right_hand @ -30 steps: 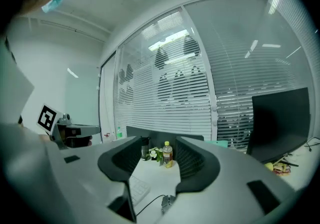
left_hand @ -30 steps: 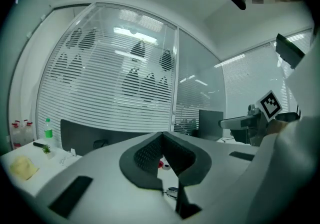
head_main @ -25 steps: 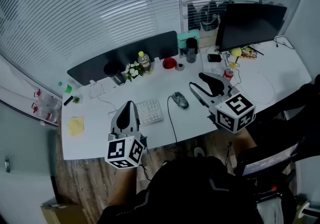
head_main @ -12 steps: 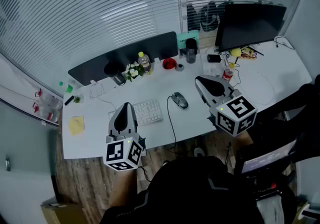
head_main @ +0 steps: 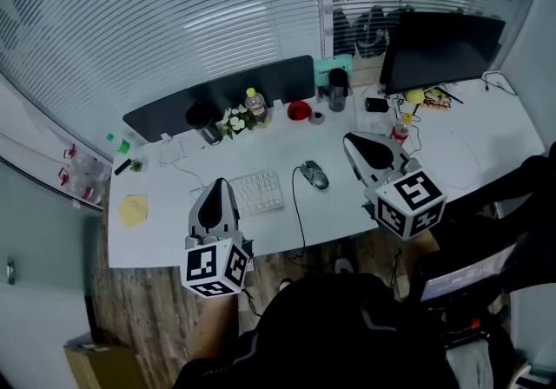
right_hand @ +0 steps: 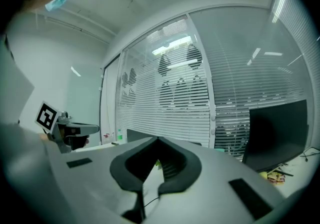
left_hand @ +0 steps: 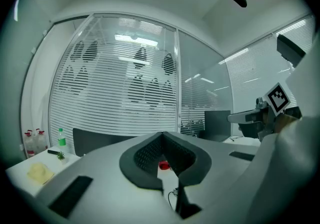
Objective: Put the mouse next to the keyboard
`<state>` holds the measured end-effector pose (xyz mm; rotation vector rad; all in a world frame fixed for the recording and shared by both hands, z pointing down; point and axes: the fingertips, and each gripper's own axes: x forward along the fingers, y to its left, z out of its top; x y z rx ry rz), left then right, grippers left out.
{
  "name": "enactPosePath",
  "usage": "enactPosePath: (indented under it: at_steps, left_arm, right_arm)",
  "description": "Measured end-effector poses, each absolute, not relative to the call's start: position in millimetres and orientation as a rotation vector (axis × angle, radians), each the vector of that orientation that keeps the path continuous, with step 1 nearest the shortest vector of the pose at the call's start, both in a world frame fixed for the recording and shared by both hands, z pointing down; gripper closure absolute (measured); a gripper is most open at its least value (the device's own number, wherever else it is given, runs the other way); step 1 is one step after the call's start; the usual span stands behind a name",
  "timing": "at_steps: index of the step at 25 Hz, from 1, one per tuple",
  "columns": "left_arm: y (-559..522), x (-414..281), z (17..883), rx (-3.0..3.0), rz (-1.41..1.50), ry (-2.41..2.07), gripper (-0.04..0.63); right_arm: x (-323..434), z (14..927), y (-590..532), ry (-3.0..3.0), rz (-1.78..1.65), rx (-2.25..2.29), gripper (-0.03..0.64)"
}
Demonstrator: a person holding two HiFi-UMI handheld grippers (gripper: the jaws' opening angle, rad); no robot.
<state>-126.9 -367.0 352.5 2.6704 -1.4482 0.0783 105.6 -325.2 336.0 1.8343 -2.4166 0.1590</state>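
Right gripper [head_main: 352, 142]: jaws together, nothing between them, tips level over the desk [head_main: 486, 131] just right of the mouse [head_main: 314, 175] and apart from it. Left gripper [head_main: 219, 181]: jaws likewise closed and empty, held over the near-left corner of the keyboard [head_main: 258, 194]. The mouse sits on the desk to the right of the keyboard with a bare gap between the two; its cable [head_main: 298, 214] runs toward the near edge, passing between the two grippers. Nothing lies between the right gripper's tips and the mouse. Behind along the back of the desk: white flowers [head_main: 233, 121], a bottle with a yellow cap [head_main: 255, 106], a small red dish [head_main: 299, 109], a dark cup [head_main: 337, 88], a long dark panel [head_main: 217, 96], and at the right a dark monitor [head_main: 443, 49]. A yellow pad [head_main: 133, 209] lies at the far left. Against a second ago — the right jaws then stood apart, now they are closed; mouse and keyboard lie as they did, and the left gripper is much as it was. Desk top is white and mostly bare at its right end; slatted blinds [head_main: 174, 14] on glass walls curve behind it — wooden floor [head_main: 139, 309] below.
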Motion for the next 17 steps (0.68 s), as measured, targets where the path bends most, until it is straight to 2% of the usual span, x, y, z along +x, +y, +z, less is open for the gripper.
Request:
enactPosePath:
  at_steps: [17]
  left_arm:
    - [-363,-129,353,2.660,0.106,-1.486,0.566]
  right_arm:
    - [108,336,-328,-2.412,0.165,1.846,0.618]
